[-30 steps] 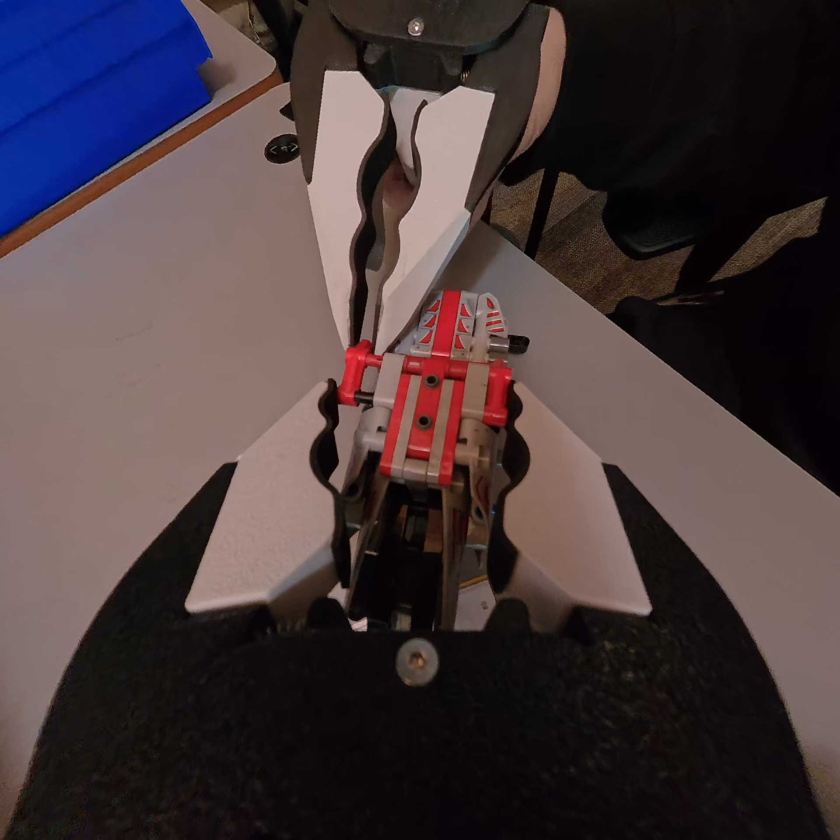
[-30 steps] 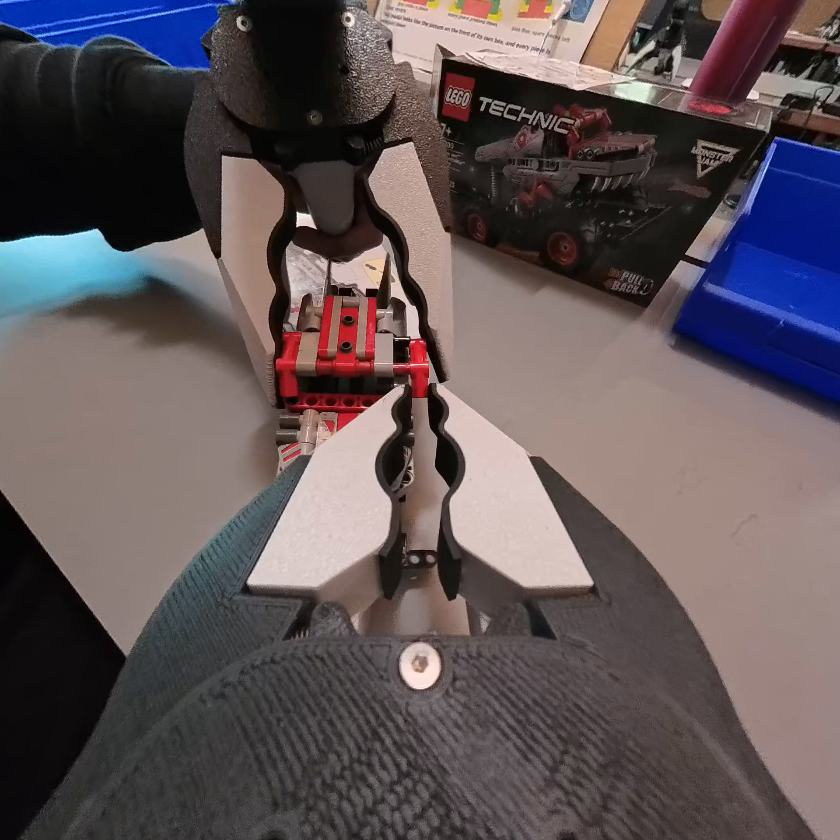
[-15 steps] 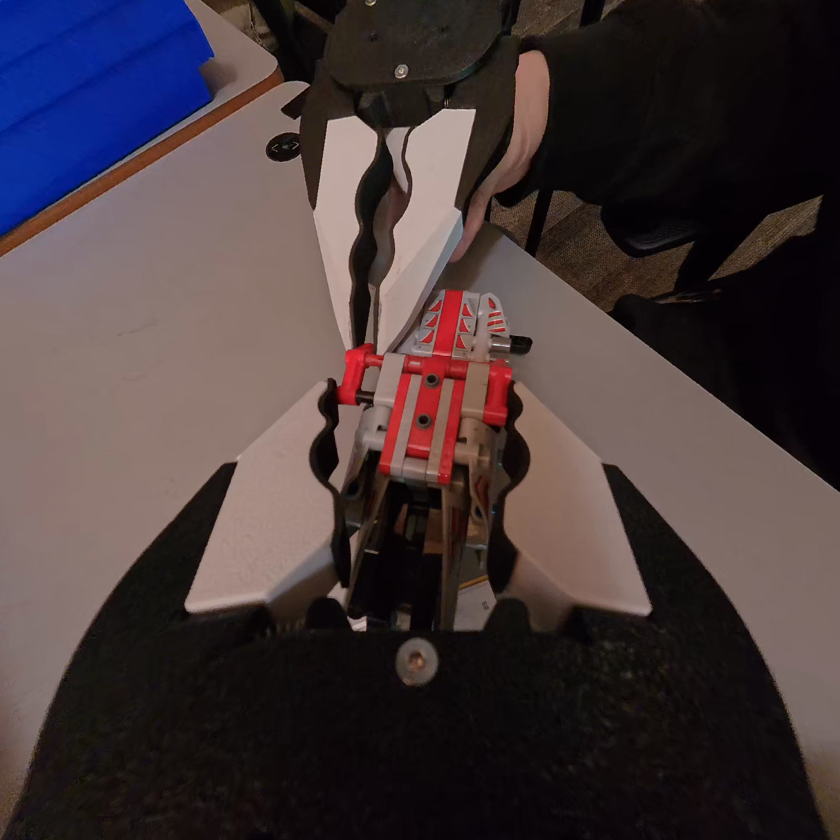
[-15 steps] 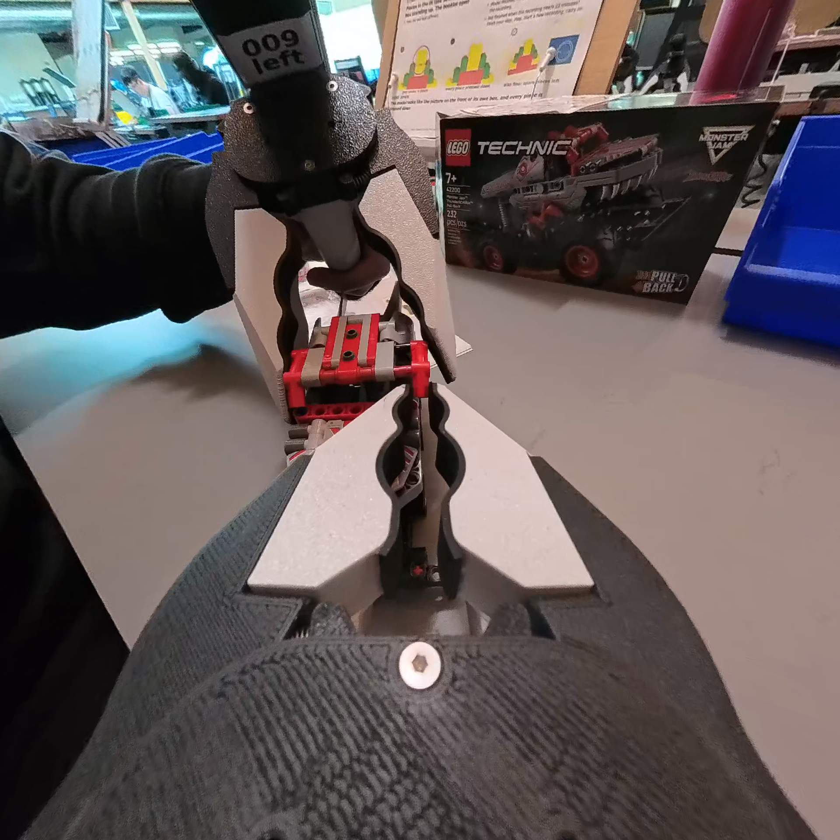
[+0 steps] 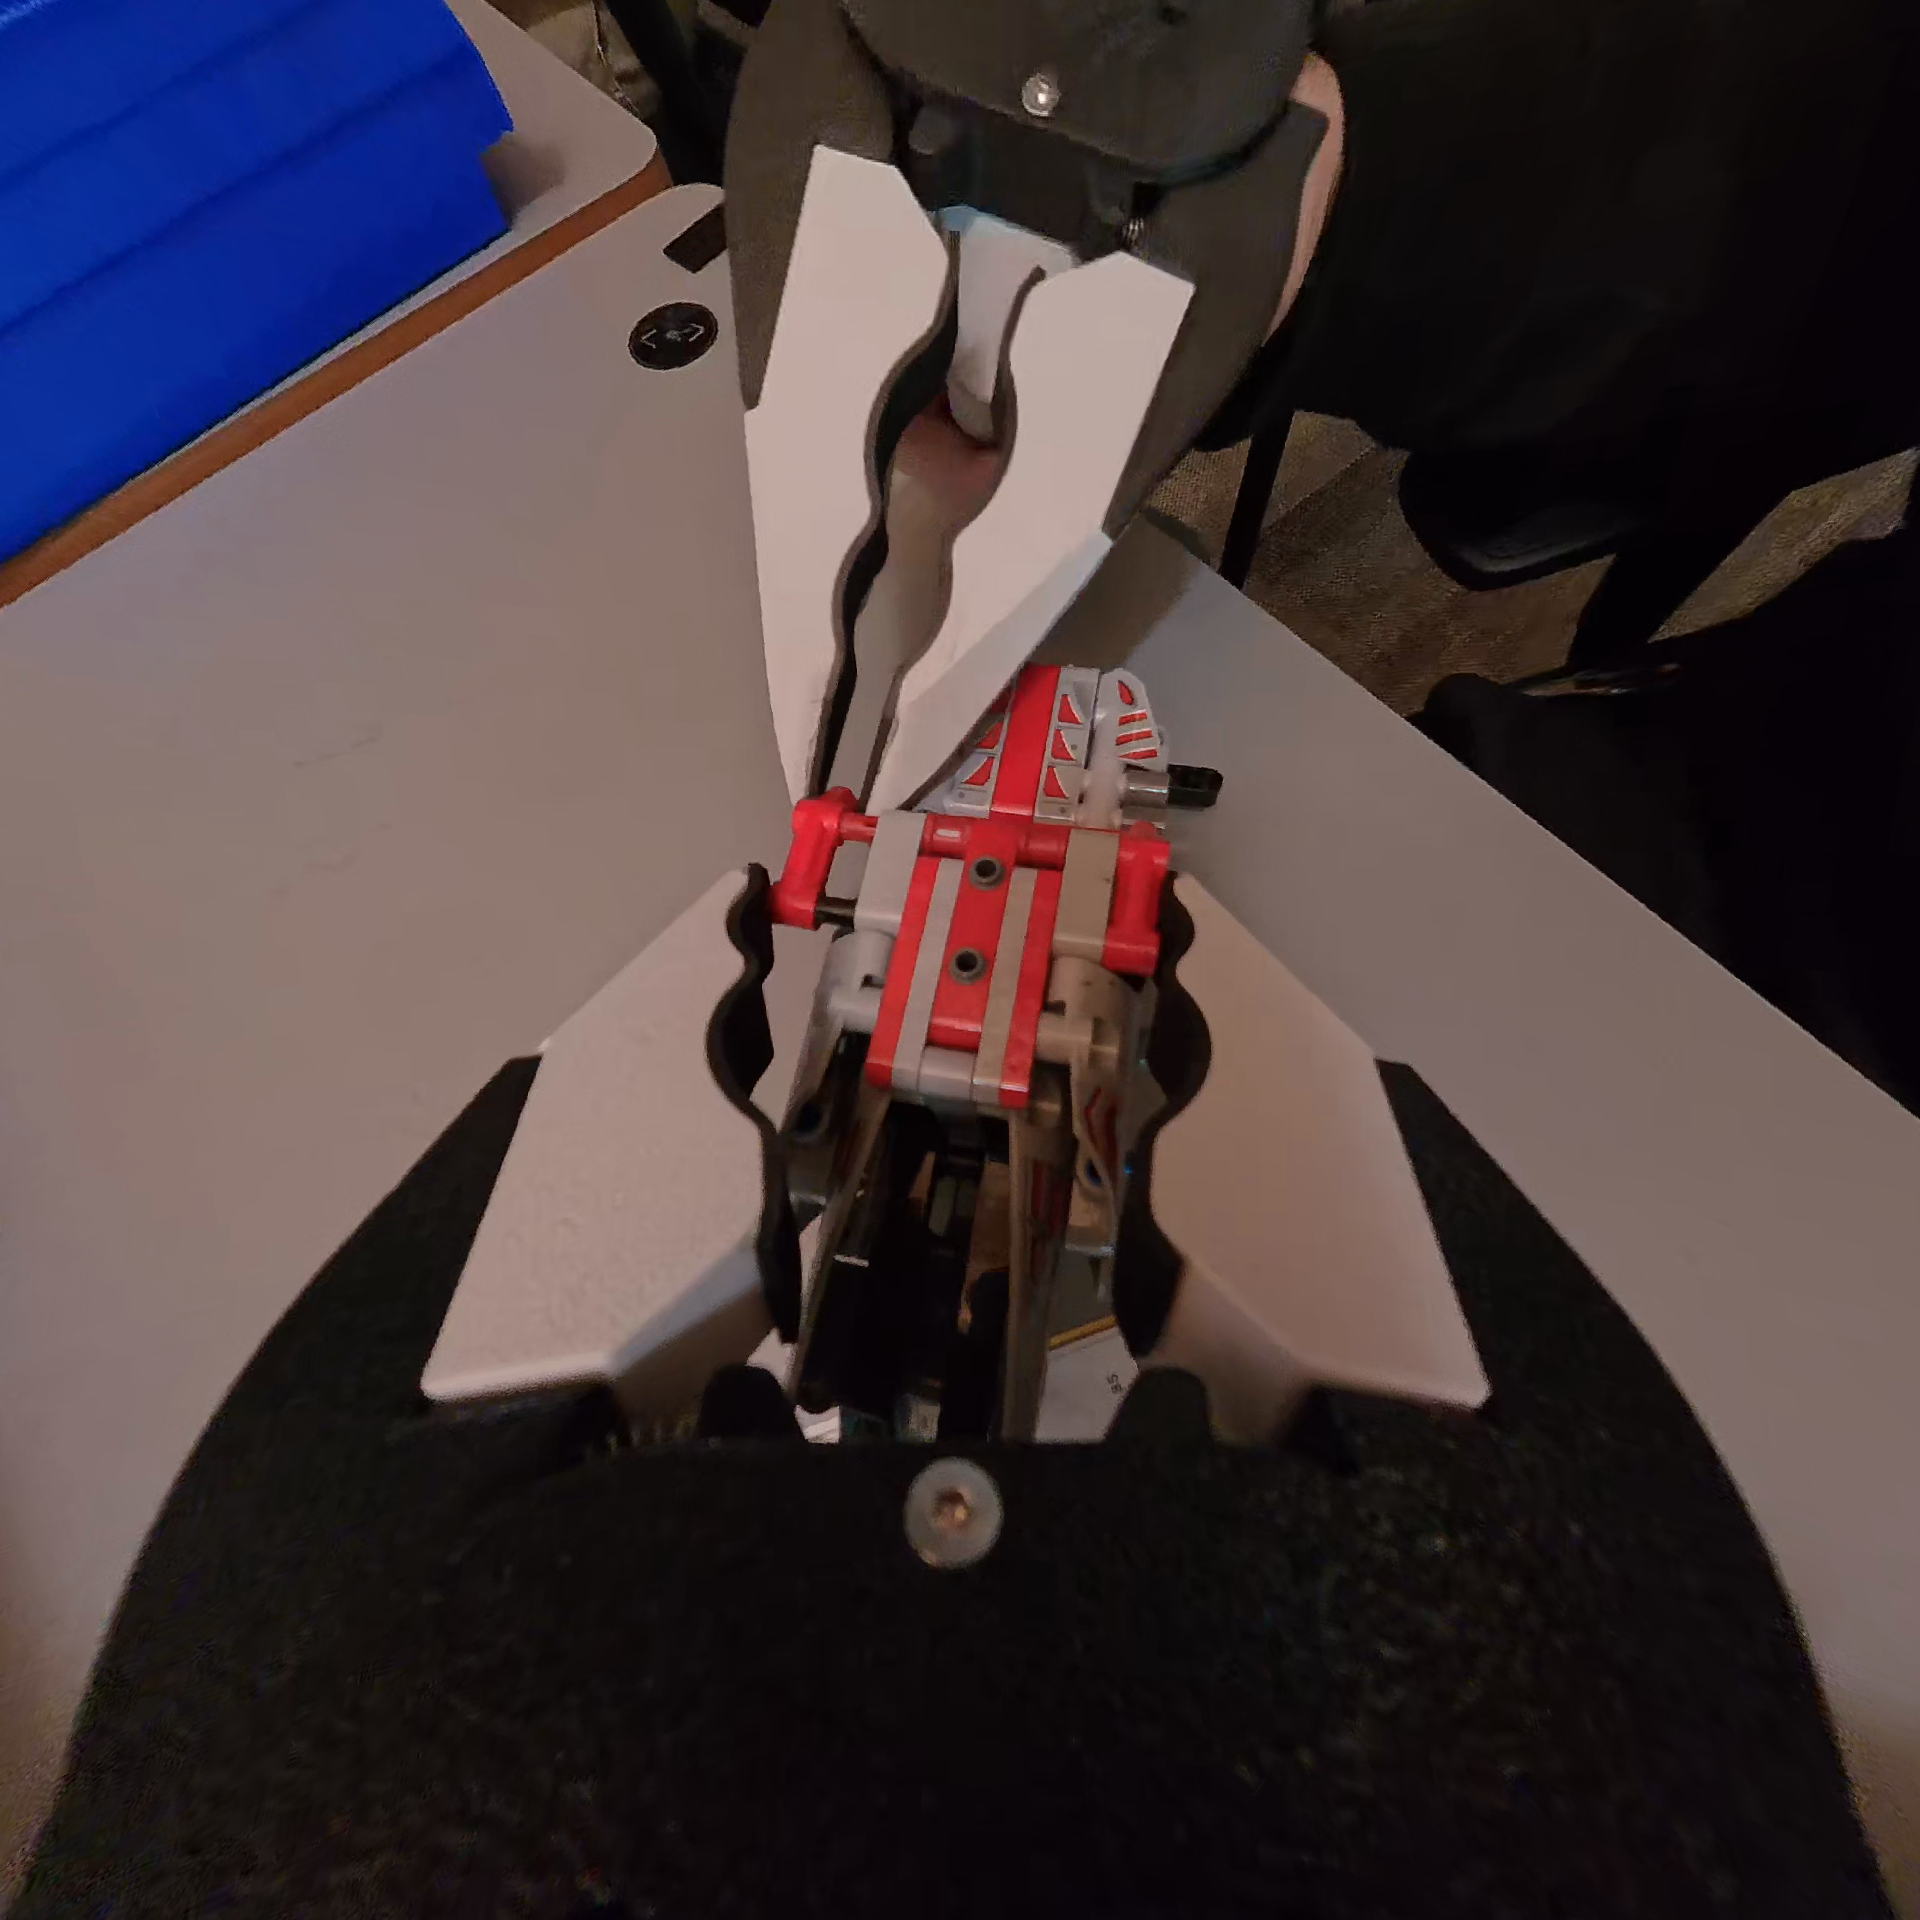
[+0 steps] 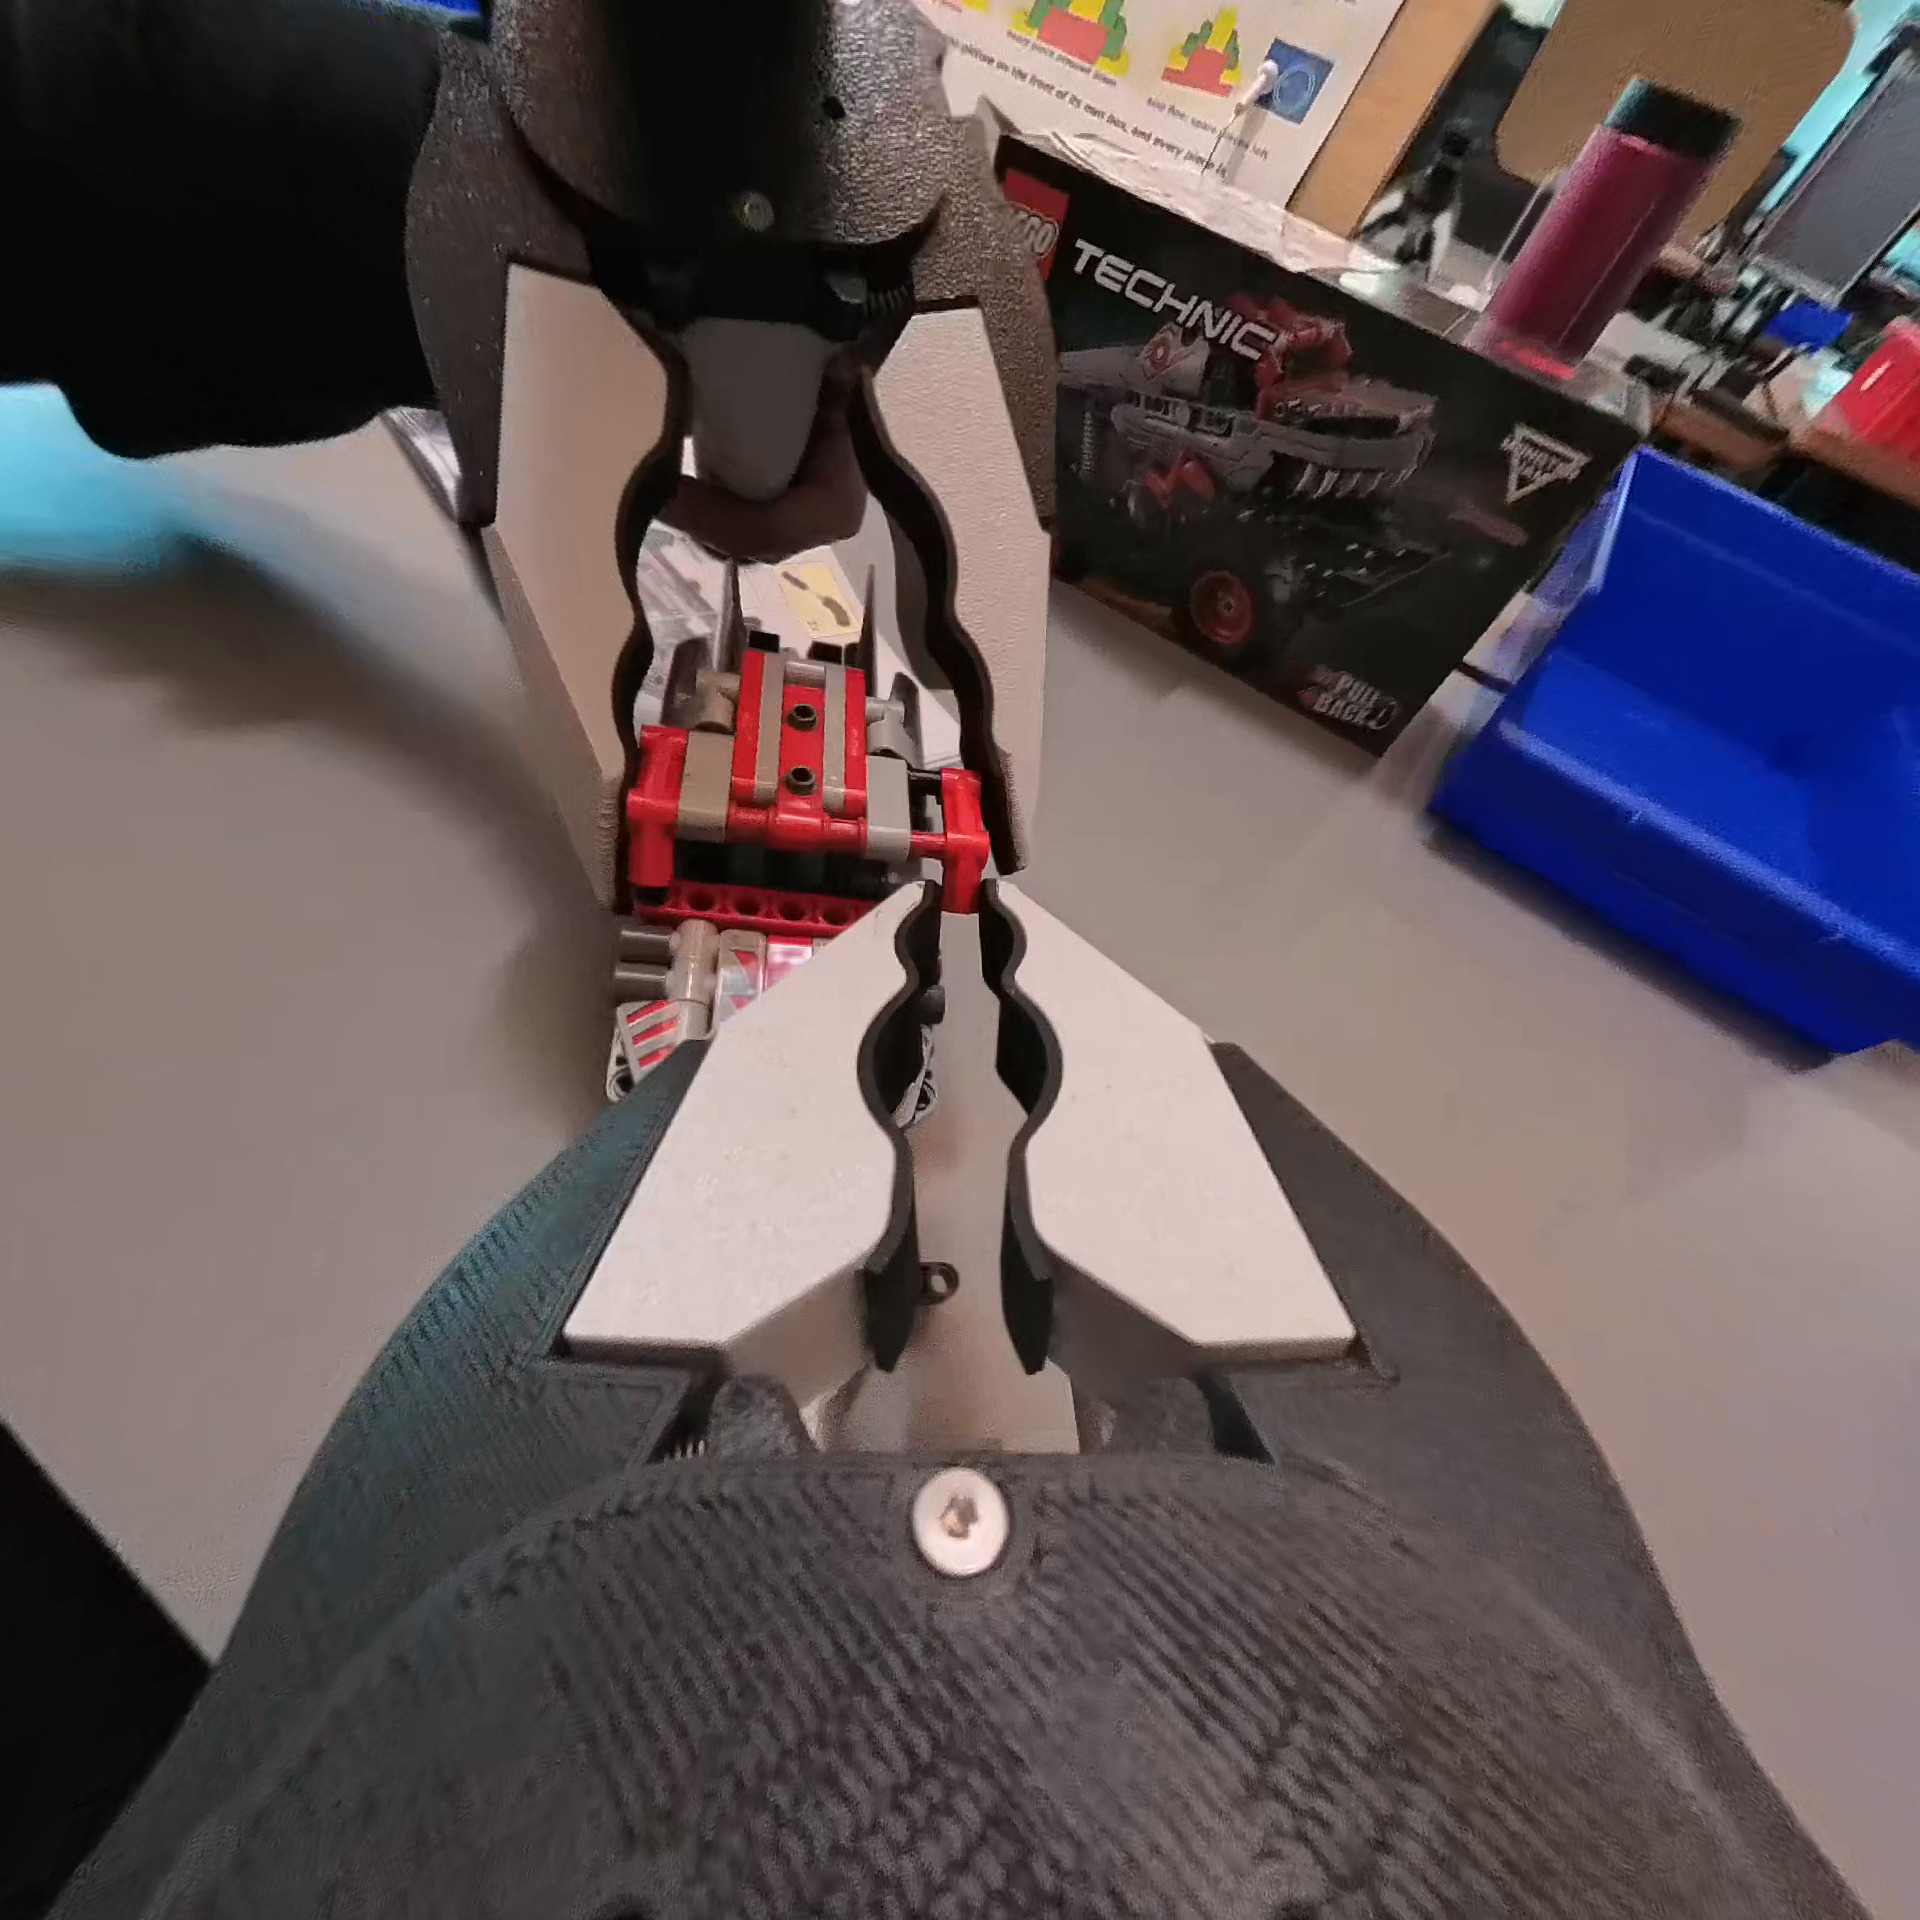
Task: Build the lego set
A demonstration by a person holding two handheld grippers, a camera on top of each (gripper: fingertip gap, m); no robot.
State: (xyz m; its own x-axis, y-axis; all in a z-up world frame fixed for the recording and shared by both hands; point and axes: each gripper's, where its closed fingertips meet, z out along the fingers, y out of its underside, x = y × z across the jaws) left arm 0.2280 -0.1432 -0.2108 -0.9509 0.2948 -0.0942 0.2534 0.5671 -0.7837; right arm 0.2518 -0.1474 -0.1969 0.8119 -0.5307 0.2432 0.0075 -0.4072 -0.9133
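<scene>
Lego model [image 5: 987,966]: red-grey, near desk [image 5: 416,675] edge, clamped in my left fingers [image 5: 961,914]. Right fingers [image 6: 961,899], narrowly parted, at red side connector [image 6: 961,831]; press squarely inward, left bracing.

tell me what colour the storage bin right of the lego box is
Blue storage bin; it shows best in the right wrist view.

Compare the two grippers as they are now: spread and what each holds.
The left gripper is spread wide, its wavy black-edged fingers clamping the red and grey lego model by both sides. The right gripper is nearly closed, tips at the model's red end connector; whether it grips is unclear. Both have grey fingers above the grey table.
</scene>
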